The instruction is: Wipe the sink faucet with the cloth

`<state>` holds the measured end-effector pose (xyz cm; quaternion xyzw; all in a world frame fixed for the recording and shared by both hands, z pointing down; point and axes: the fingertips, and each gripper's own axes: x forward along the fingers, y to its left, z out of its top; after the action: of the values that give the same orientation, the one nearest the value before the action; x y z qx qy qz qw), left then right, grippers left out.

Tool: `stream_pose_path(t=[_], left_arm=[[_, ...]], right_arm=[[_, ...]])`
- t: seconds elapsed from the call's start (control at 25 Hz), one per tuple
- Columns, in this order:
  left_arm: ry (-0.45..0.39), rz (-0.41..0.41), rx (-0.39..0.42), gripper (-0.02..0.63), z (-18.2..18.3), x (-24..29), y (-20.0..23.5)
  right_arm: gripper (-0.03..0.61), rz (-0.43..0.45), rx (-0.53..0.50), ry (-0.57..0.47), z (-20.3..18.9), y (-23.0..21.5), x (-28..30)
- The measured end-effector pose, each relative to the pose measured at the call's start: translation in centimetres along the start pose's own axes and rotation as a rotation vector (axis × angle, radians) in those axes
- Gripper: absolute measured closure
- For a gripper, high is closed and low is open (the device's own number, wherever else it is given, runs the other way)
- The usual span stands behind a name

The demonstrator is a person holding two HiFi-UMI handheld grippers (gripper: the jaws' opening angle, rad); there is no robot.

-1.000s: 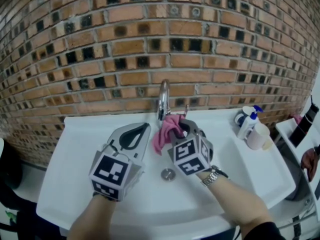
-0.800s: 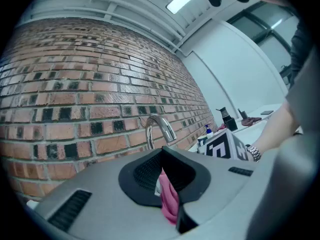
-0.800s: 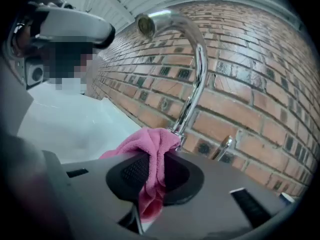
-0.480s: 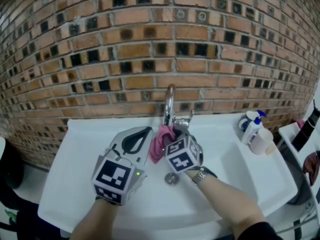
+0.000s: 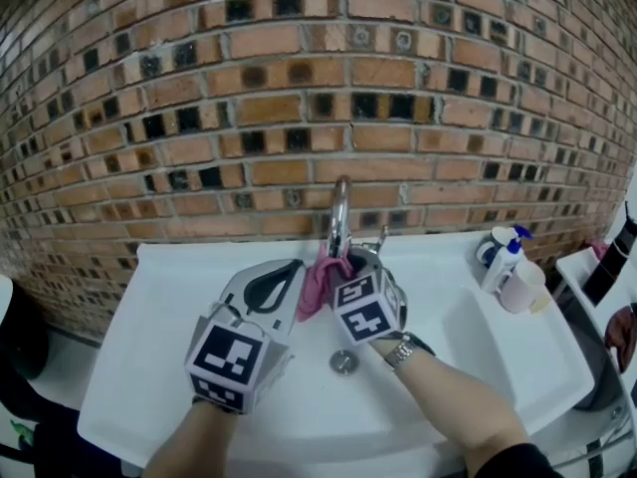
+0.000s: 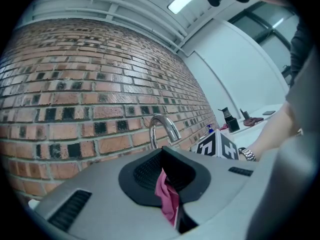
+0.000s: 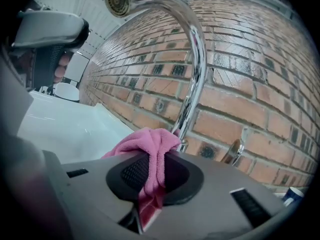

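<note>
White ceramic sink (image 5: 149, 317): its basin holds a round metal drain (image 5: 343, 361). The left gripper (image 5: 293, 267), jaws closed tight, pinches one end of the pink terry cloth (image 5: 315, 285). The cloth runs rightward to the right gripper (image 5: 354, 260), whose jaws clamp its bunched end against the lower stem of the chrome gooseneck faucet (image 5: 339, 212). The stem stands upright; its arc curves forward, mouth facing down. On the right ledge stand a white pump bottle with a blue head (image 5: 505, 252) and a pale plastic cup (image 5: 522, 287), contents not visible.
</note>
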<state>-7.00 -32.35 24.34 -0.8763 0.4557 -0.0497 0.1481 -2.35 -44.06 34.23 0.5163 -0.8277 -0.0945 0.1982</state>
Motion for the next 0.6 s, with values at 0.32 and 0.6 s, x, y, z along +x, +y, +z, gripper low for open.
stream_pose_path(t=[0.32, 0.6], left_arm=[[-0.004, -0.002, 0.009, 0.607, -0.1, -0.1, 0.1], [-0.004, 0.001, 0.007, 0.607, -0.1, -0.1, 0.2]], right_arm=[[0.526, -0.004, 0.008, -0.049, 2.1, -0.9, -0.8], [0.526, -0.024, 0.012, -0.096, 4.3, -2.1, -1.3]])
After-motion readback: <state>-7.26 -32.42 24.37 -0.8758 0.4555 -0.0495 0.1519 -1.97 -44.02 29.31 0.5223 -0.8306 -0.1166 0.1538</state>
